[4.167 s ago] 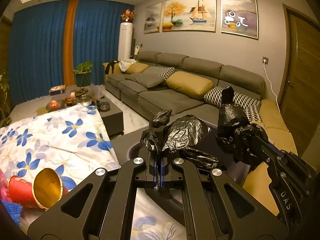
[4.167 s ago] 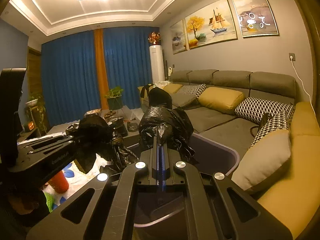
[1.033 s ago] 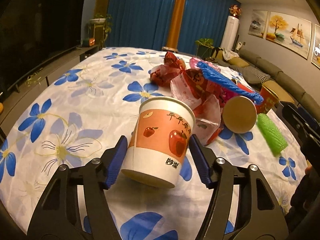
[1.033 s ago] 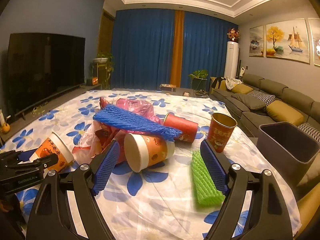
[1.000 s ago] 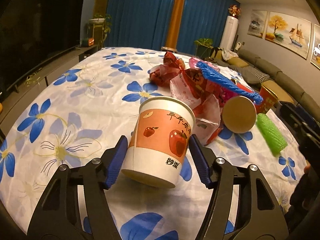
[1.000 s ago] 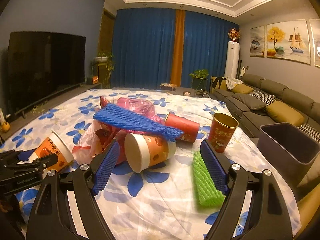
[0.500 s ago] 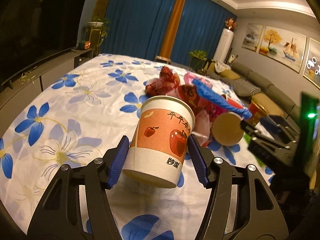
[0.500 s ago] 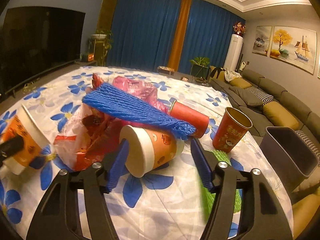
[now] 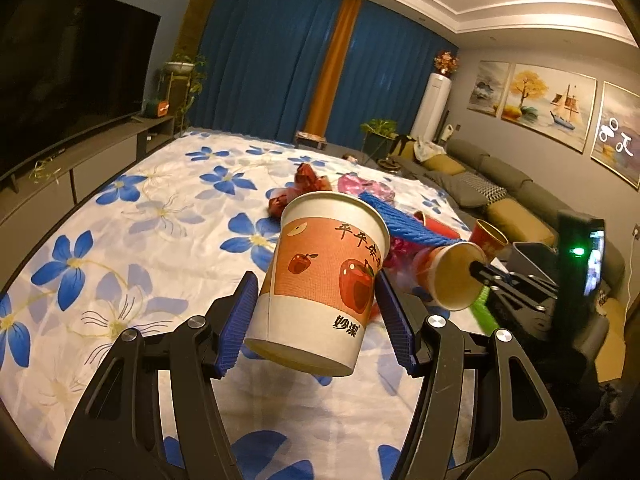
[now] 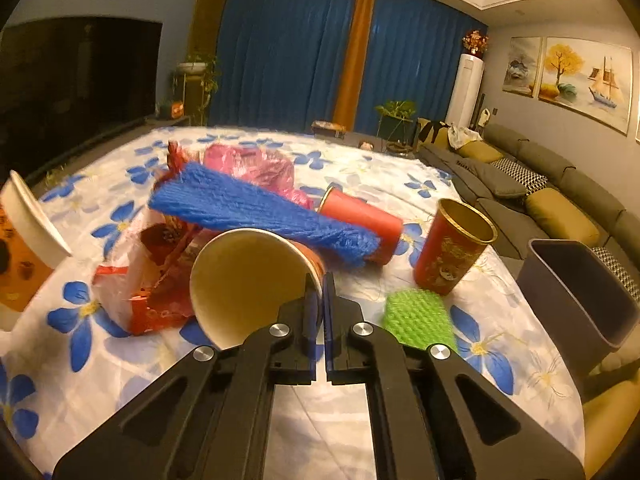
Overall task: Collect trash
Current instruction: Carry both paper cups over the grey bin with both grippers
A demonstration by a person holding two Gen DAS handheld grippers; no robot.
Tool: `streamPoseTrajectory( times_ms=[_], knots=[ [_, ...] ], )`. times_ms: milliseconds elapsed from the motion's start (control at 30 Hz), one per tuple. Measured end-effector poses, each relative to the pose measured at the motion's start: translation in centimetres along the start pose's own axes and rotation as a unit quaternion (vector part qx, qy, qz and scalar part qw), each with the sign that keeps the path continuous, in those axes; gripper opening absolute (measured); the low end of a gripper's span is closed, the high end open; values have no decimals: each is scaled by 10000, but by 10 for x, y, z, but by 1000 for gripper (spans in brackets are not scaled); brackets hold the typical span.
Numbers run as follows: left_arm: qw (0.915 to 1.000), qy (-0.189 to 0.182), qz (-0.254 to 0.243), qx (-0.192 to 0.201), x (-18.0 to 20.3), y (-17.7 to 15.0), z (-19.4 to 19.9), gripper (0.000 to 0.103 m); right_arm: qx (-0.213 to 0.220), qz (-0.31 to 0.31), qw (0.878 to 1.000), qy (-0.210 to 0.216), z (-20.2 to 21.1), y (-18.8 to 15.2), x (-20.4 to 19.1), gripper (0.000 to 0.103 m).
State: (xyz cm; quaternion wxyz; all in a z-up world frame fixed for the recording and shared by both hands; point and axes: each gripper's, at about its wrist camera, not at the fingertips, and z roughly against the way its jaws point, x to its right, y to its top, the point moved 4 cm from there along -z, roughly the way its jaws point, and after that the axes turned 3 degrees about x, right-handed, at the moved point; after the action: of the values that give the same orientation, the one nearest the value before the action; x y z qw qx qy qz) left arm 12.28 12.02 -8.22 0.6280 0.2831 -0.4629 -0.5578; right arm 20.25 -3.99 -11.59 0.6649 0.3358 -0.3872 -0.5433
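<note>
My left gripper (image 9: pixel 314 286) is shut on an upright paper cup with an apple print (image 9: pixel 324 280), held clear above the flowered tablecloth (image 9: pixel 140 240). That held cup shows at the left edge of the right wrist view (image 10: pixel 24 232). My right gripper (image 10: pixel 322 286) is shut on the rim of a second paper cup (image 10: pixel 248 280), which lies on its side with its mouth toward the camera. One finger is inside the rim and one outside. In the left wrist view the right gripper (image 9: pixel 478 268) pinches this cup (image 9: pixel 456 276) at the right.
A blue foam net (image 10: pixel 260 208) lies across crumpled red (image 10: pixel 140 272) and pink bags (image 10: pixel 248 168). A red cup (image 10: pixel 360 220) lies flat, a red-gold cup (image 10: pixel 452 252) stands upright, and a green foam net (image 10: pixel 420 316) lies nearby. A grey bin (image 10: pixel 580 292) stands at the table's right edge, before the sofa.
The right gripper moved in on the lying cup and closed from wide open onto its rim. The left gripper lifted the apple cup higher off the cloth.
</note>
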Motion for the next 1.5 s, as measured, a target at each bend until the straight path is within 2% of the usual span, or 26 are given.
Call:
streamPoseTrajectory(
  times_ms=[333,833,1233,1500],
  knots=[
    [9998,-178,-122,38,23,3,-1,59,374,-562,9965,489,56,-5,35,4],
    [9967,-604,-523,111,87,8,-9,59,838,-1170,9894,169,97,-10,99,4],
    [9872,-1301,-919,96,174,18,-37,59,1050,-1615,9803,-427,111,-15,162,4],
    [9741,-1892,-1232,112,255,25,-66,59,1194,-1897,9680,-1125,115,-18,226,4]
  ],
)
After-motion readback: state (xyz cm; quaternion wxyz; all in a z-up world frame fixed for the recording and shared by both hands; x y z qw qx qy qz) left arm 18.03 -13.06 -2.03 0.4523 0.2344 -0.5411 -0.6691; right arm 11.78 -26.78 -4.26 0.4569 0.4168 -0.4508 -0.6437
